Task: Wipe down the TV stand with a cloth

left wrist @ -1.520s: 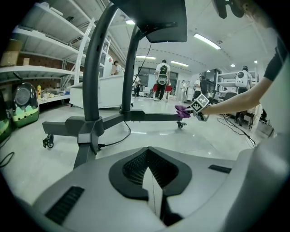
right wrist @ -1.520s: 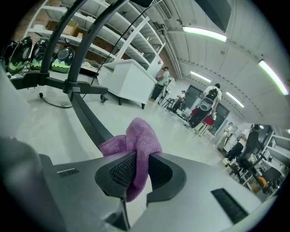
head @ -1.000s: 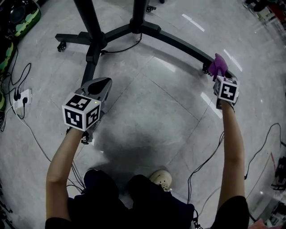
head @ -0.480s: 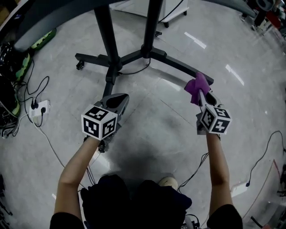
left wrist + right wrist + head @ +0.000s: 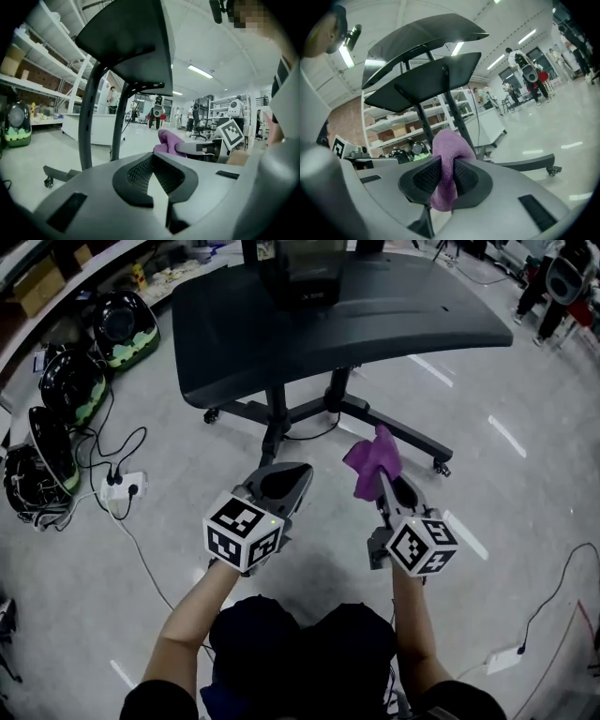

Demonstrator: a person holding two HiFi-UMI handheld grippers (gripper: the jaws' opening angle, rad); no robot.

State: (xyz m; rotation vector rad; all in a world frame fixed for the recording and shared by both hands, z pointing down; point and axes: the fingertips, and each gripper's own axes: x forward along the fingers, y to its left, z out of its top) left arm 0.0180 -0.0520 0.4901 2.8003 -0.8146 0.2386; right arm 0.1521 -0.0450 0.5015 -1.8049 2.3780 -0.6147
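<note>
Since earlier frames: both grippers drawn back from stand's base leg, closer together; cloth lifted off leg.
Right gripper (image 5: 381,478): jaws clamped on purple cloth (image 5: 372,457); cloth bunches out past tips toward 12 o'clock, held above floor.
Left gripper (image 5: 292,474): jaws together at tips, nothing between.
TV stand (image 5: 347,329): at 12 o'clock of both grippers, not touching cloth.
Power strip (image 5: 122,488): on floor, 9 o'clock of left gripper, well apart.
</note>
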